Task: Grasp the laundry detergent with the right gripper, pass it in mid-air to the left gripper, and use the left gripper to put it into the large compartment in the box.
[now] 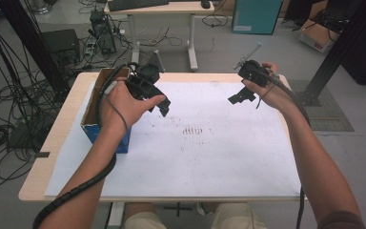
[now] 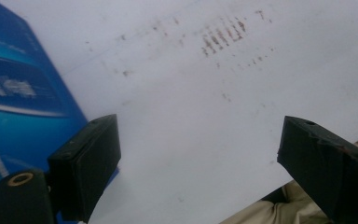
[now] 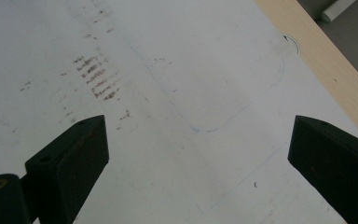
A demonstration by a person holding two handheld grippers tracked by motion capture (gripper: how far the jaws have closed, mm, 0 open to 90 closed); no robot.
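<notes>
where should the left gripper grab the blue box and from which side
Probably the near end of the blue box, from above. It stands with its top open at the table's left edge, so a thin cardboard wall shows along the rim. The left gripper is wide open just to its right; one jaw could drop inside the wall and the other outside, then close.

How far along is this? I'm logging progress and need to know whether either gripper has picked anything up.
Nothing looks done yet. The left gripper hangs open beside the blue cardboard box, the right gripper open over the stained white sheet; both sets of jaws are empty. Any grasping is still left.
</notes>
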